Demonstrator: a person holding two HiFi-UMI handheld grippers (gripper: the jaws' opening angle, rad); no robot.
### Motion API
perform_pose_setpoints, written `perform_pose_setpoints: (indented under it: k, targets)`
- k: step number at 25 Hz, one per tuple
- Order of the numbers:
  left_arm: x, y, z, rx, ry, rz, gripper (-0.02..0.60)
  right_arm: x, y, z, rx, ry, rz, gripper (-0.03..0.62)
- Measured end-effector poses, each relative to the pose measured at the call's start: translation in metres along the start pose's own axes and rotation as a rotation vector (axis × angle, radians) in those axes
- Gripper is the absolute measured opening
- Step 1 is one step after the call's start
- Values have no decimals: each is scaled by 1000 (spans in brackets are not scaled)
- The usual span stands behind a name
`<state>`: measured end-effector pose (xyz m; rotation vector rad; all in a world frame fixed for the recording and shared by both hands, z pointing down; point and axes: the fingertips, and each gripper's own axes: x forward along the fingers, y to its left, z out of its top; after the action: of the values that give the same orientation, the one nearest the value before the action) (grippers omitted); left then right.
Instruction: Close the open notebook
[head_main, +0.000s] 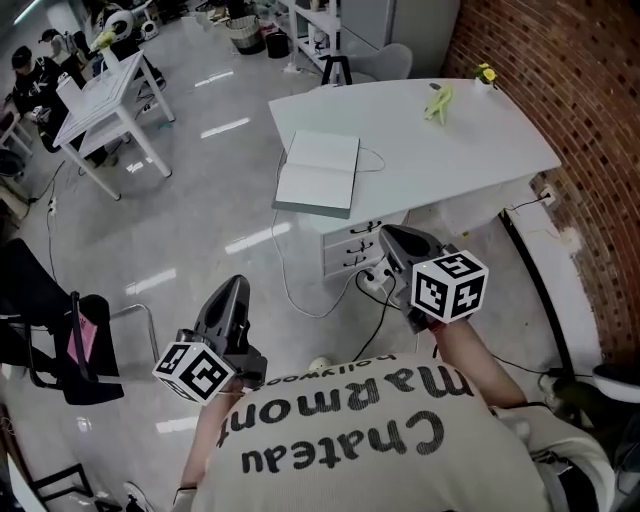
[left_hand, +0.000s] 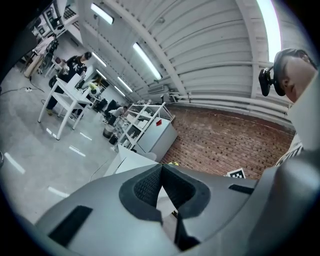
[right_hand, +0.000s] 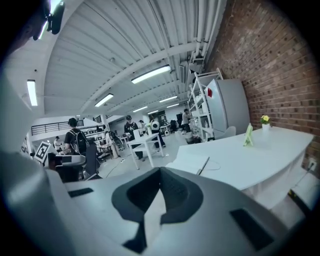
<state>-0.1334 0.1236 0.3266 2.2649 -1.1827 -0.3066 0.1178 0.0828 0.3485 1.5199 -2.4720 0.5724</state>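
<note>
A: Starting with the head view — where's the notebook?
B: The notebook (head_main: 318, 172) lies open, pages up, at the near left edge of the white tabletop (head_main: 450, 150). Nothing is done yet; the whole closing is left.
A: Claws?
B: The left claw (head_main: 233, 287) and right claw (head_main: 397, 237) are both out in front of the person, well short of the tabletop, touching nothing.
A: Left gripper view?
B: Left claw (left_hand: 160, 169): tips together, nothing between them. The tabletop (left_hand: 131, 159) is ahead. I can't pick out the notebook here.
A: Right gripper view?
B: Right claw (right_hand: 160, 172): also closed and empty. The notebook (right_hand: 192, 161) lies ahead past the tips, open, with a thin cord (right_hand: 212, 165) looped beside it.
A: Anything in the way?
B: The green stand (right_hand: 248, 136) and flower pot (right_hand: 265, 120) sit at the far end, well apart from the notebook. Cables (head_main: 300, 290) trail on the floor by the drawer unit (head_main: 350, 245) — a footing matter at most, I'd judge. The cover looks free to reach.
</note>
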Motion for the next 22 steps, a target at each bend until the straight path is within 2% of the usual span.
perform_pose_setpoints:
  k: [4,11,18,22]
  targets:
    - [9,22,-1,-18,15,20,2,26,-5,-12,11,38,1,2]
    - [31,53,-12,-62,39,75,2,74,-12,-31,23,133,54,2]
    - [35,98,-6,-120,10,242,2,155,-27,-35,-52,238,149,3]
    - [27,122,2,-156,-51,340,2,201,-26,-32,-119,289,202,3]
